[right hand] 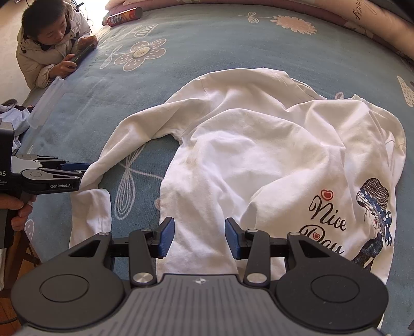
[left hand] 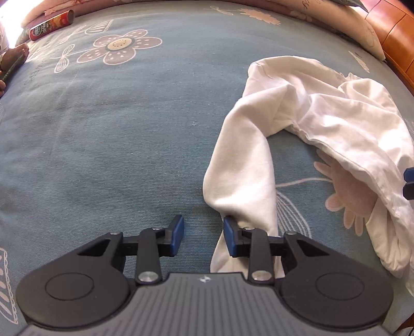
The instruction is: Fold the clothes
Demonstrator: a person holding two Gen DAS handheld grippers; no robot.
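On the far left, at the edge of the bed (right hand: 233,46), a person (right hand: 51,44) leans over a phone, with one red can (right hand: 124,16) lying beyond them near the head end. Next, low on my left side, my left gripper (left hand: 204,236) hovers just above the blue flowered cover with its jaws standing apart and nothing between them. The one sleeve (left hand: 240,178) I care about lies just to the right of that gap: its cuff end brushes the outer face of the right-hand finger and runs on under it toward me. The sleeve's long axis runs away from me, then bends right to join the body, so my left gripper is plainly the nearer one to it. Moving right, the single white shirt (right hand: 258,144) lies crumpled and spread in the middle of the bed, rumpled rather than folded, with a printed "Nice Day" and a hatted figure showing on its right part. My right gripper (right hand: 199,239) sits over the shirt's near hem, jaws likewise open, cloth lying below the gap but not pinched as far as I can tell. Count: one shirt, one sleeve clearly laid out, two grippers, one can, one person. I judge a small shift right would put the cuff between the left jaws.
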